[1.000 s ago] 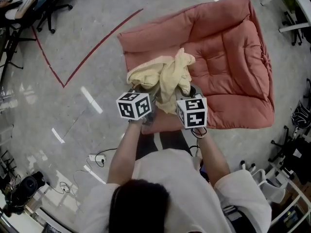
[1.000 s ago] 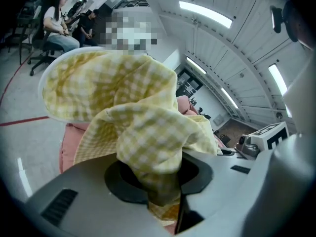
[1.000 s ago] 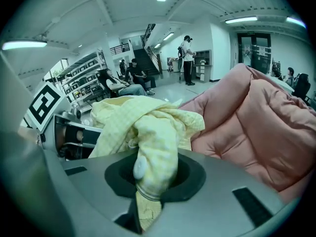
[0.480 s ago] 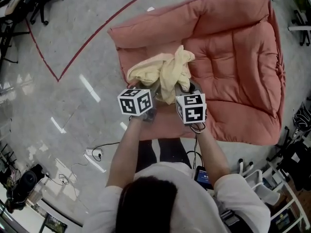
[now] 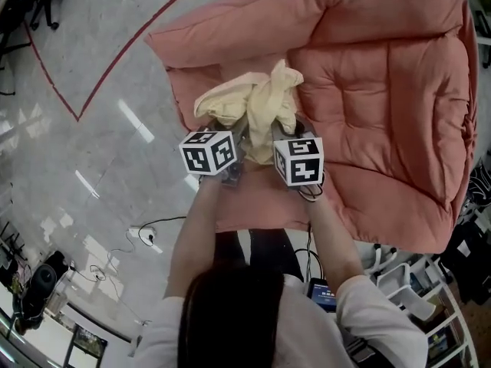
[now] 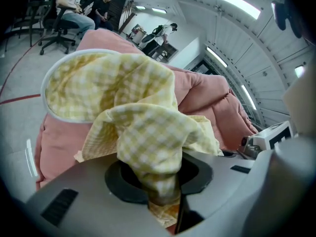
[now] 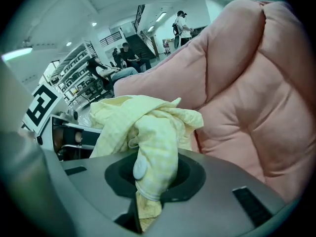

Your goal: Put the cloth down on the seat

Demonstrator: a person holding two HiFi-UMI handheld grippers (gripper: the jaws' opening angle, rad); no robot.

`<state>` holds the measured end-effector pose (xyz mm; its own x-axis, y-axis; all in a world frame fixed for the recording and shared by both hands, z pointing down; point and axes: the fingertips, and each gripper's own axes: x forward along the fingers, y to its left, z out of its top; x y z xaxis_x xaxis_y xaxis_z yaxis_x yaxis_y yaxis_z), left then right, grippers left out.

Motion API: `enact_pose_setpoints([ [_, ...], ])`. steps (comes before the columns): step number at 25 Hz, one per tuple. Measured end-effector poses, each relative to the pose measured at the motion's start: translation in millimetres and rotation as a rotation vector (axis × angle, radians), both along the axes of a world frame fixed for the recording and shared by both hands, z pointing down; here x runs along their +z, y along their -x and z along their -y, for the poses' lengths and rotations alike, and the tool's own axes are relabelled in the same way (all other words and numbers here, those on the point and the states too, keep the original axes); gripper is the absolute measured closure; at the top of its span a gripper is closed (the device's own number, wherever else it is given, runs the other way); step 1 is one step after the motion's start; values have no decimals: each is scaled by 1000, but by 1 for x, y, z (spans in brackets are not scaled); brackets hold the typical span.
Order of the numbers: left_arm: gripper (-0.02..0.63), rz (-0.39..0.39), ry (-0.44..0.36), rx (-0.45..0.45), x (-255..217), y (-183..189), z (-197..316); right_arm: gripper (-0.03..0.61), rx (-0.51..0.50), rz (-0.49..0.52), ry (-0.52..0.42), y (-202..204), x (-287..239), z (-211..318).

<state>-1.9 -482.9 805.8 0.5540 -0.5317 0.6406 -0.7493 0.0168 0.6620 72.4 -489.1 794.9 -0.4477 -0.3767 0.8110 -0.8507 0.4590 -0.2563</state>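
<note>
A crumpled yellow checked cloth (image 5: pixel 249 107) hangs bunched between both grippers above the left part of a big pink cushioned seat (image 5: pixel 383 98). My left gripper (image 5: pixel 239 138) is shut on one fold of the cloth (image 6: pixel 148 147). My right gripper (image 5: pixel 275 135) is shut on another fold, the cloth (image 7: pixel 153 147) trailing down through its jaws. Both marker cubes sit side by side over the seat's near edge. In the right gripper view the seat's padded back (image 7: pixel 247 93) fills the right side.
Grey polished floor (image 5: pixel 92 152) with a red tape line (image 5: pixel 115 75) lies left of the seat. Cables and a power strip (image 5: pixel 146 234) lie near my feet. White shelving (image 5: pixel 399 282) stands at the lower right. People sit on office chairs (image 6: pixel 59 19) far off.
The seat has come nearer and fills more of the head view; both grippers with the cloth now sit further over its left part. The hold on the cloth is unchanged.
</note>
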Motion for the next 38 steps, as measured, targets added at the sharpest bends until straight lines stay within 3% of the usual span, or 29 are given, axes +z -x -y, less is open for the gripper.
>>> enact_pose_setpoints([
  [13, 497, 42, 63, -13, 83, 5, 11, 489, 15, 11, 82, 5, 90, 11],
  [20, 497, 50, 113, -18, 104, 0, 11, 485, -4, -9, 100, 2, 110, 12],
  [25, 488, 59, 136, -33, 103, 8, 11, 463, 17, 27, 138, 7, 112, 11],
  [32, 391, 96, 149, -79, 80, 25, 8, 313, 66, -2, 156, -4, 94, 11],
  [38, 367, 133, 167, -56, 47, 29, -3, 299, 90, -3, 107, -10, 47, 15],
])
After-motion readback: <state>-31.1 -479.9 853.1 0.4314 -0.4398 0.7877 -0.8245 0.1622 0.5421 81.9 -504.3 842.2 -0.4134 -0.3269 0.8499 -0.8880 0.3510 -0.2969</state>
